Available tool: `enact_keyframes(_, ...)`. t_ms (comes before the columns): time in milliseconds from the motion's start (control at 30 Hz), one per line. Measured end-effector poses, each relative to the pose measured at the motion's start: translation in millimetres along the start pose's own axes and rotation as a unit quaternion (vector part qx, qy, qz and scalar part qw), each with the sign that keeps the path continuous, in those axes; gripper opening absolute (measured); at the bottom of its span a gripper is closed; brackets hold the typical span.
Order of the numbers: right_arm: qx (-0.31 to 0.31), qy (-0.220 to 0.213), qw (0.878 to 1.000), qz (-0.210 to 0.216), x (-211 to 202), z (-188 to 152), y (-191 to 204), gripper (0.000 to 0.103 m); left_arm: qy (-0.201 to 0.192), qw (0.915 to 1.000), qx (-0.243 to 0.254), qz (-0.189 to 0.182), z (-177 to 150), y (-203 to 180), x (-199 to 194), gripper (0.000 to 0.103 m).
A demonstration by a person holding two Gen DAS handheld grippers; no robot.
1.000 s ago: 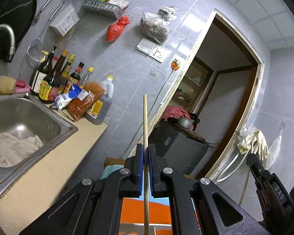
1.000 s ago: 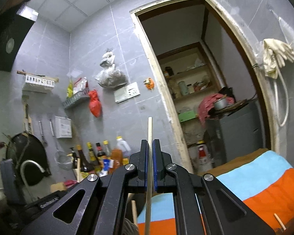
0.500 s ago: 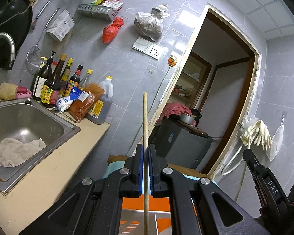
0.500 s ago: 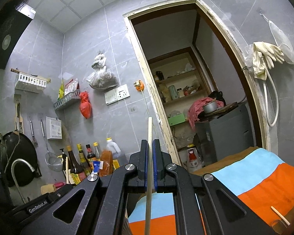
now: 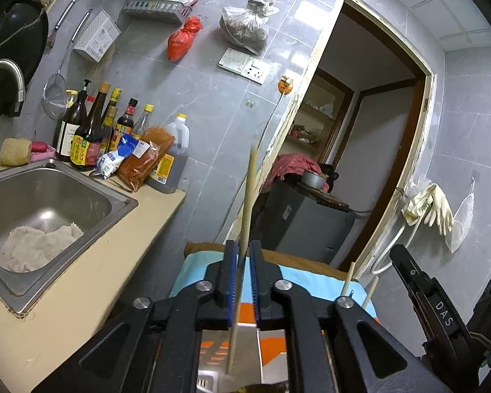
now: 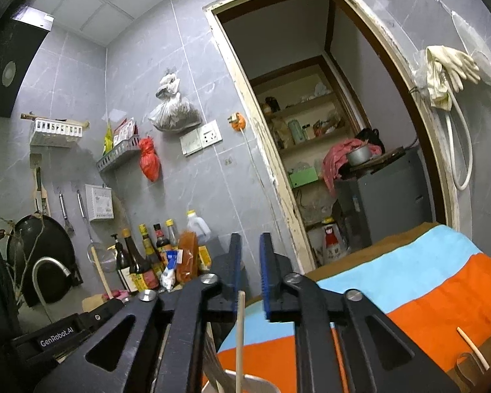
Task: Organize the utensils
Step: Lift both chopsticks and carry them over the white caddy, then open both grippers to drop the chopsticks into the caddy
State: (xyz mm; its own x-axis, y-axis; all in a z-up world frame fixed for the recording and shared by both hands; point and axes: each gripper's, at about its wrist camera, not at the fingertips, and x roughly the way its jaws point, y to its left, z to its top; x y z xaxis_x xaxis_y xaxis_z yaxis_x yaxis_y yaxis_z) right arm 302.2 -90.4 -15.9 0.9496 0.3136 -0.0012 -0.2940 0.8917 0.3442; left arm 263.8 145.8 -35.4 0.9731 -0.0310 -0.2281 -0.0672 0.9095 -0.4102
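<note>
In the left wrist view my left gripper (image 5: 244, 245) has its jaws opening. A pale wooden chopstick (image 5: 245, 203) leans loose in the gap between the blue pads (image 5: 232, 278), and its lower end points down at a shiny metal container (image 5: 212, 353). In the right wrist view my right gripper (image 6: 248, 239) also has its jaws opening, with nothing between the pads. Its chopstick (image 6: 239, 337) stands below the fingertips, its lower end inside a white-rimmed holder (image 6: 258, 381). Another chopstick (image 6: 471, 344) lies on the striped cloth (image 6: 409, 281).
A steel sink (image 5: 121, 203) holding a rag sits to the left, with sauce bottles (image 5: 91, 131) behind it on the beige counter (image 5: 81, 281). Two more stick tips (image 5: 347, 278) poke up near the other gripper (image 5: 425, 294). A doorway and grey cabinet (image 5: 304, 222) lie ahead.
Both pairs of jaws have parted. The right chopstick has dropped out of the pads toward the holder. The left chopstick has tilted and slid lower.
</note>
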Motion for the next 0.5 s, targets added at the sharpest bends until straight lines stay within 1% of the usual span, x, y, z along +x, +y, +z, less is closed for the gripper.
enact_keyframes(33, 0.001, 0.002, 1.0, 0.001, -0.9, -0.8, -0.9, 0.026, 0.002, 1.0, 0.0, -0.001, 0.2, -0.5, -1.4, 0.019)
enact_keyframes(67, 0.003, 0.005, 1.0, 0.003, -2.5, 0.1, -2.4, 0.032, 0.002, 1.0, 0.0, -0.002, 0.4, -1.6, -3.0, 0.029)
enact_keyframes(133, 0.004, 0.006, 1.0, 0.003, -6.6, 0.9, -3.9, 0.034, 0.001, 1.0, 0.0, -0.005, 1.0, -4.0, -6.9, 0.039)
enact_keyframes(233, -0.002, 0.011, 1.0, 0.004, -11.9, 6.5, -5.5, 0.035, 0.005, 1.0, 0.007, -0.004, 2.6, -10.8, -10.4, 0.039)
enact_keyframes(300, -0.005, 0.014, 1.0, 0.004, -16.3, 12.0, -8.1, 0.041, 0.008, 0.9999, 0.014, -0.003, 4.7, -16.6, -12.9, 0.043)
enact_keyframes(367, -0.007, 0.014, 1.0, 0.003, -20.8, 17.9, -10.8, 0.047, 0.008, 0.9998, 0.018, -0.001, 7.2, -23.7, -17.2, 0.05)
enact_keyframes(400, -0.008, 0.016, 1.0, 0.003, -23.4, 22.1, -12.9, 0.048, 0.007, 0.9998, 0.02, 0.0, 9.1, -28.3, -19.8, 0.052)
enact_keyframes(467, -0.013, 0.02, 1.0, 0.001, -28.5, 30.4, -17.8, 0.055, 0.007, 0.9997, 0.025, 0.003, 11.9, -37.4, -23.9, 0.062)
enact_keyframes(500, -0.017, 0.021, 1.0, 0.0, -30.9, 34.6, -19.6, 0.057, 0.006, 0.9996, 0.027, 0.007, 13.2, -43.2, -26.1, 0.065)
